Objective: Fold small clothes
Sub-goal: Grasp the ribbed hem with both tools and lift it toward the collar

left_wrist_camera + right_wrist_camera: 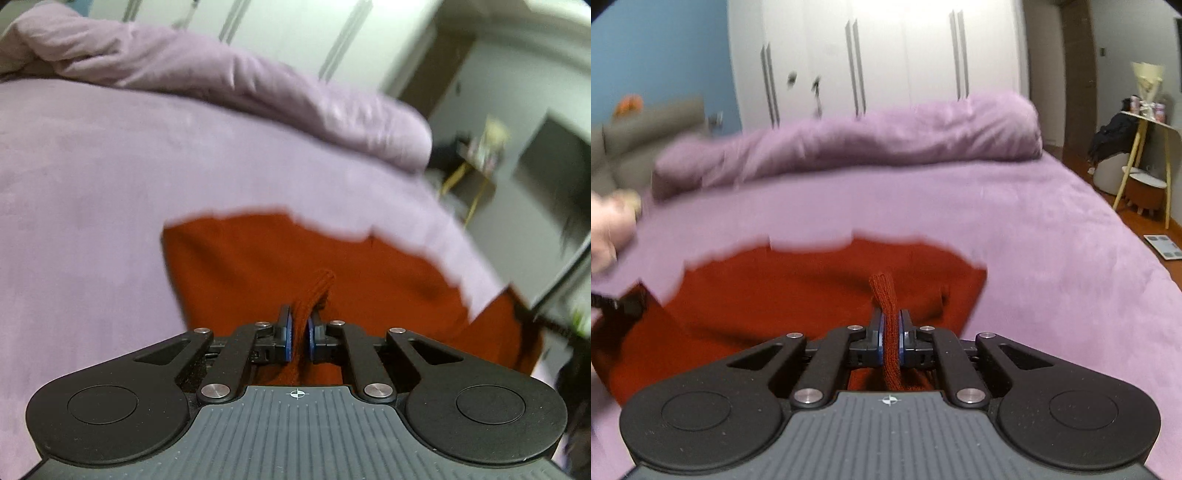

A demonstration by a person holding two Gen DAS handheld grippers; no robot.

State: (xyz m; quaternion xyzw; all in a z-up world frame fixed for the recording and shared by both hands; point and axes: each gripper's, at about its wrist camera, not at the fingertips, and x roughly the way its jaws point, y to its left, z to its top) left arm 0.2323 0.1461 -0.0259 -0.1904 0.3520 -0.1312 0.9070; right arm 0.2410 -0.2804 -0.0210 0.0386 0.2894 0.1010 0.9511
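Observation:
A rust-red knitted garment lies spread on the purple bed sheet. My left gripper is shut on a pinched fold of its edge, which sticks up between the blue pads. In the right wrist view the same red garment lies below, and my right gripper is shut on another knitted fold of it. Both views are blurred by motion. The other gripper shows as a dark shape at the left edge of the right wrist view.
A rolled purple duvet lies across the far side of the bed. White wardrobes stand behind it. A wooden side table with dark clothes stands right of the bed. A grey headboard is at the left.

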